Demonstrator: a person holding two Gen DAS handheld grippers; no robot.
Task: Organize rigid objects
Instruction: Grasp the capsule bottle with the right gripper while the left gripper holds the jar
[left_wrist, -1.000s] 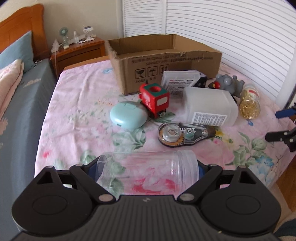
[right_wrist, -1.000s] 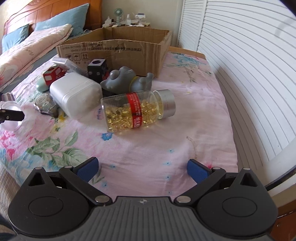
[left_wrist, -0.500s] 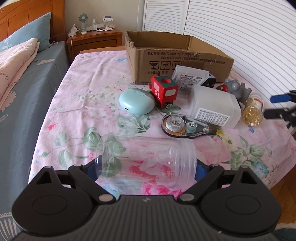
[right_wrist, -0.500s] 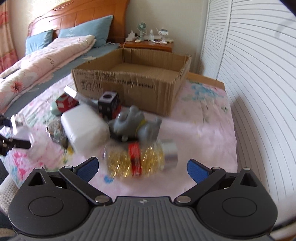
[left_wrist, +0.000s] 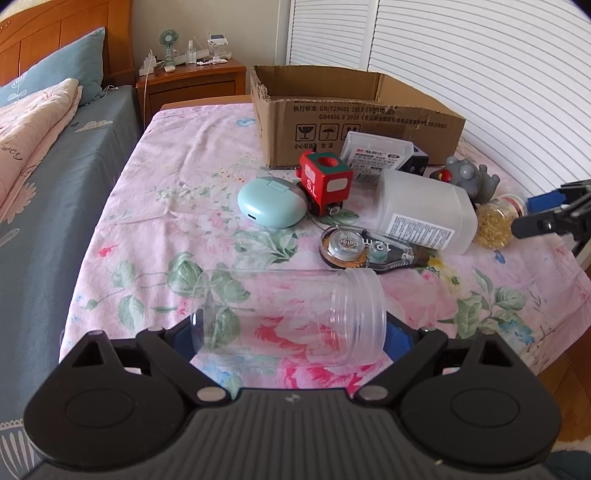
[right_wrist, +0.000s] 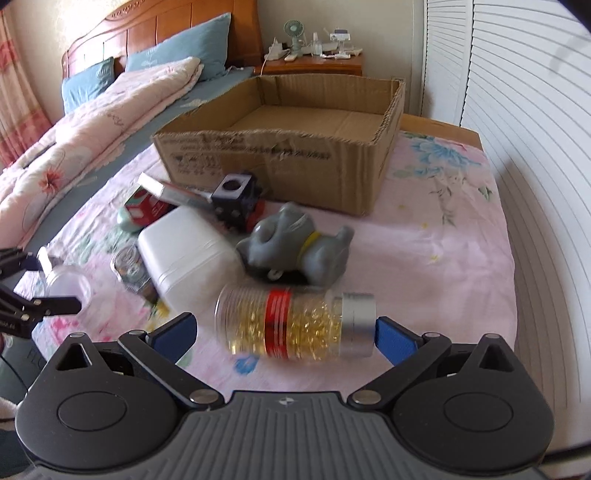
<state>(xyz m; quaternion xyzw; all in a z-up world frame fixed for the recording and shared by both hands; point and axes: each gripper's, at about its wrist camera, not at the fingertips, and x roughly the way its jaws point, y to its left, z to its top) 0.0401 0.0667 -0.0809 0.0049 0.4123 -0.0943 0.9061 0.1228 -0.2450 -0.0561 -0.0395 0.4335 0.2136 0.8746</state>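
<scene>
My left gripper (left_wrist: 291, 332) is shut on a clear empty plastic jar (left_wrist: 291, 314), held sideways above the flowered bedspread. My right gripper (right_wrist: 284, 332) is open, its blue pads on either side of a capsule bottle (right_wrist: 295, 325) with a red band and silver cap; the right pad is at the cap, the left pad stands apart. The open, empty cardboard box (right_wrist: 295, 147) stands beyond, and shows in the left wrist view (left_wrist: 351, 122). Each gripper appears at the edge of the other's view.
Between the grippers and the box lie a white container (left_wrist: 424, 210), grey toy (right_wrist: 295, 243), red toy train car (left_wrist: 325, 181), black cube toy (right_wrist: 236, 195), mint case (left_wrist: 271, 201), correction tape (left_wrist: 365, 247) and a flat clear box (left_wrist: 376, 155). Louvred doors at right.
My right gripper moved forward and down until the capsule bottle lies between its pads. My left gripper rose and swung with the clear jar still held.
</scene>
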